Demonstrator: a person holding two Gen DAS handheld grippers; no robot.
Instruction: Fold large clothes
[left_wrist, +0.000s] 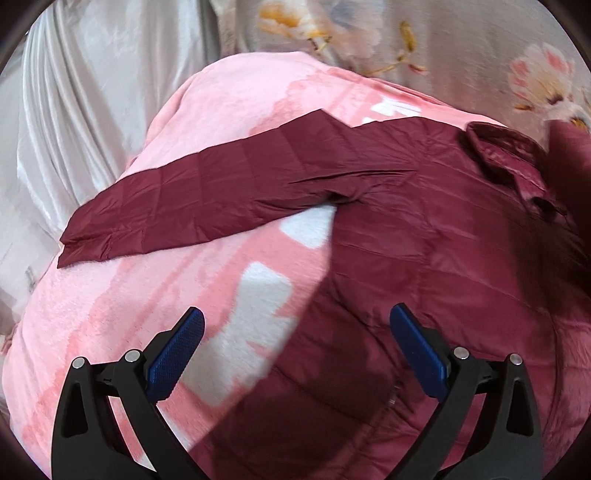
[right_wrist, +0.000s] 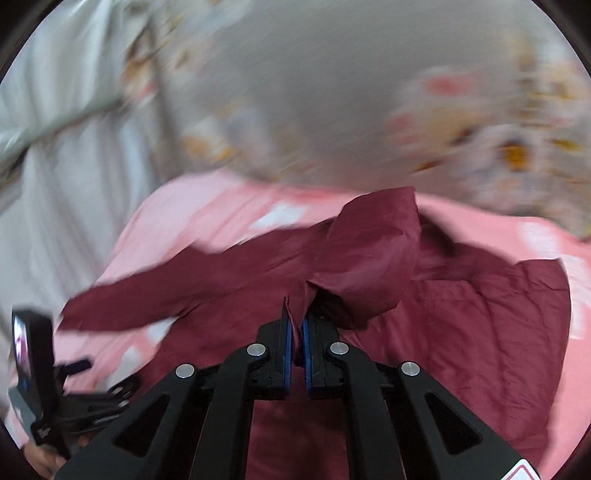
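A maroon quilted jacket (left_wrist: 424, 221) lies spread on a pink blanket (left_wrist: 221, 110). One sleeve (left_wrist: 184, 195) stretches flat to the left, and the collar (left_wrist: 506, 155) is at the upper right. My left gripper (left_wrist: 297, 314) hovers open above the jacket's side edge, with nothing between its blue pads (left_wrist: 184, 343). In the right wrist view my right gripper (right_wrist: 295, 321) is shut on a pinch of the other sleeve (right_wrist: 373, 251). That sleeve is lifted and bunched above the jacket body (right_wrist: 480, 314). This view is motion-blurred.
A floral sheet (left_wrist: 443, 44) covers the bed beyond the blanket, and pale satin cloth (left_wrist: 74, 110) hangs on the left. The left tool's black body (right_wrist: 33, 354) and a hand (right_wrist: 40, 458) show at the lower left of the right wrist view.
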